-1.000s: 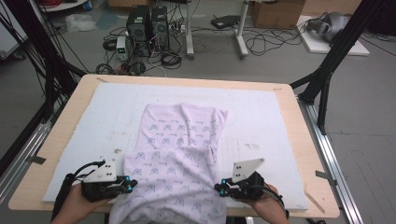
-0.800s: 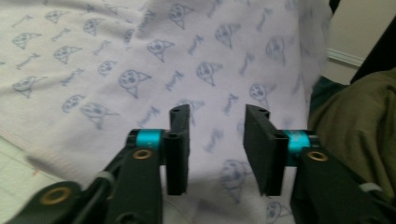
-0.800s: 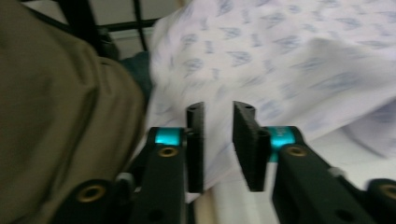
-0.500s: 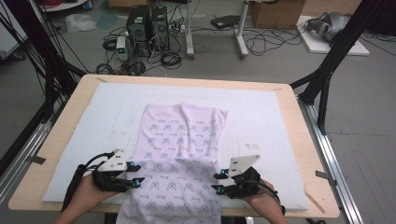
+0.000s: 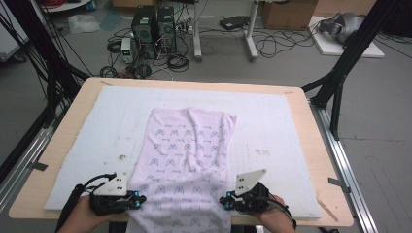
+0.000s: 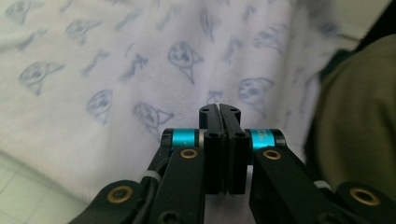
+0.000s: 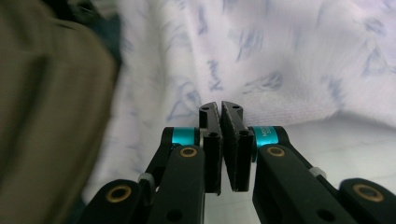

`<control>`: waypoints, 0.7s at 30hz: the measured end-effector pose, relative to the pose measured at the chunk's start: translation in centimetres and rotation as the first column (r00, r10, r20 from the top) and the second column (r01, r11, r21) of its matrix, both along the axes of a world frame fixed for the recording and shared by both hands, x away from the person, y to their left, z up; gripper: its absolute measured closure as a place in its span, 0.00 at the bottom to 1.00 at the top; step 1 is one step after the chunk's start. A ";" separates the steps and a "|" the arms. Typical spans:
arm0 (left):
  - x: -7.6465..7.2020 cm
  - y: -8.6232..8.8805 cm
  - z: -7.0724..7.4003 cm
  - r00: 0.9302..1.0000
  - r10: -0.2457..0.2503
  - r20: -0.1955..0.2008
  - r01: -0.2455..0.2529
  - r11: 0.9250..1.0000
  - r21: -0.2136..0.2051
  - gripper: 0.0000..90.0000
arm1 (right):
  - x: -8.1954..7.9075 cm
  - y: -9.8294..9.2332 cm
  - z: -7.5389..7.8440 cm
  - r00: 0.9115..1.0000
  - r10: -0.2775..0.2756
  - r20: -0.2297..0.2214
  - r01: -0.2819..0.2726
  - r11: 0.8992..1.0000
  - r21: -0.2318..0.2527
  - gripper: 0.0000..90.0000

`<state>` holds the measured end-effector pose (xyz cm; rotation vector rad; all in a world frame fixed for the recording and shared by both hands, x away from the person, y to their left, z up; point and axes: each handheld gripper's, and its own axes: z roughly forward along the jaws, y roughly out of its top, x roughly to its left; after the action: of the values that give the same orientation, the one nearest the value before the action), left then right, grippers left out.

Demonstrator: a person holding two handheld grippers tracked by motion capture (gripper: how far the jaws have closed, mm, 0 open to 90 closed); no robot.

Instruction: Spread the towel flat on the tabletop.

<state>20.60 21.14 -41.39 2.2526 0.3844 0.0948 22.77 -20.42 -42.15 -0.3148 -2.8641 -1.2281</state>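
A white cloth (image 5: 187,155) printed with small blue figures lies lengthwise on the pale mat, and its near end hangs over the front edge. My left gripper (image 5: 137,200) sits at the cloth's near left edge, and my right gripper (image 5: 224,200) at its near right edge. In the left gripper view the left gripper (image 6: 219,108) has its jaws pressed together over the cloth (image 6: 116,70). In the right gripper view the right gripper (image 7: 219,106) is shut the same way beside a hem of the cloth (image 7: 289,60). Both pairs of jaws have just been closing, and I see no fabric between them.
The pale foam mat (image 5: 277,121) covers most of the wooden table (image 5: 316,160). Black frame legs stand at both sides. Computers, cables and boxes lie on the floor behind. Olive clothing of the person (image 6: 359,121) is close behind the cloth's hanging end.
Half a second ago both grippers were slightly farther in over the cloth with jaws open. Now they are back at the front edge, shut, and the cloth's near part lies flatter.
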 end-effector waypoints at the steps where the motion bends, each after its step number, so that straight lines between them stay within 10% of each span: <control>1: -0.4 0.1 0.5 1.000 -0.011 0.005 0.011 1.000 -0.026 0.96 | -0.6 -0.3 0.5 1.000 0.013 -0.002 -0.013 1.000 0.021 0.95; 8: 1.8 0.2 1.3 0.996 0.073 0.050 -0.070 0.996 -0.062 0.71 | 0.1 -1.5 2.6 0.995 -0.077 0.059 0.072 0.995 0.073 0.80; 16: 7.6 -1.2 -1.9 0.973 0.226 0.046 -0.229 0.972 0.054 0.65 | 4.7 -0.3 -0.8 0.984 -0.178 -0.016 0.178 0.982 0.059 0.60; 21: 8.3 -1.2 -2.4 0.976 0.216 0.018 -0.217 0.974 0.062 0.95 | 5.1 0.8 -1.7 0.993 -0.118 0.000 0.118 0.993 -0.029 0.96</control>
<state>28.89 19.97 -43.83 2.2652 0.6283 0.2359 27.84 -19.64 -43.84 -0.4918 -2.9019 -1.2027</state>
